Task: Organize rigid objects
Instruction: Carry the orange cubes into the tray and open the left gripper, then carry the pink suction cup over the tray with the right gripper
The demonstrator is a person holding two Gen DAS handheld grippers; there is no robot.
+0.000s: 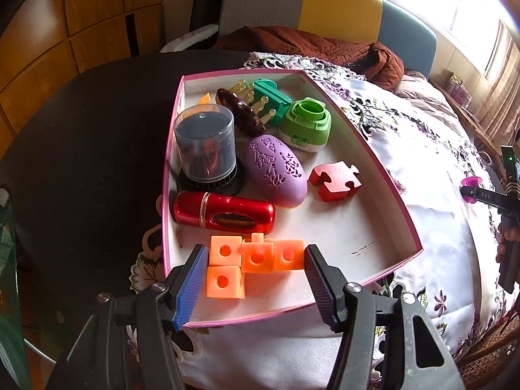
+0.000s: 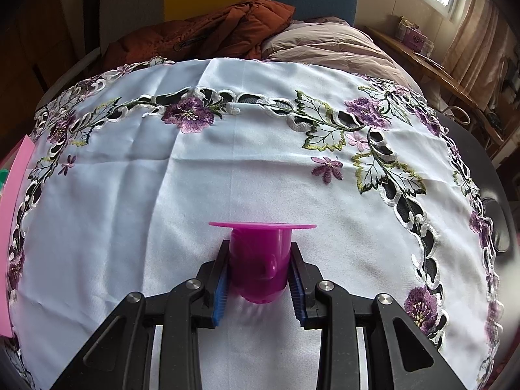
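A pink-rimmed white tray holds a cluster of orange cubes, a red case, a purple egg-shaped case, a red puzzle piece, a green round piece, a green peg comb, a dark brown oval and a clear-domed black canister. My left gripper is open, its pads on either side of the orange cubes. My right gripper is shut on a magenta flanged cup just above the tablecloth; it also shows in the left wrist view.
A white tablecloth with purple embroidered flowers covers a dark round table. The tray's pink edge is at the far left of the right wrist view. A rust jacket and a chair lie behind the table.
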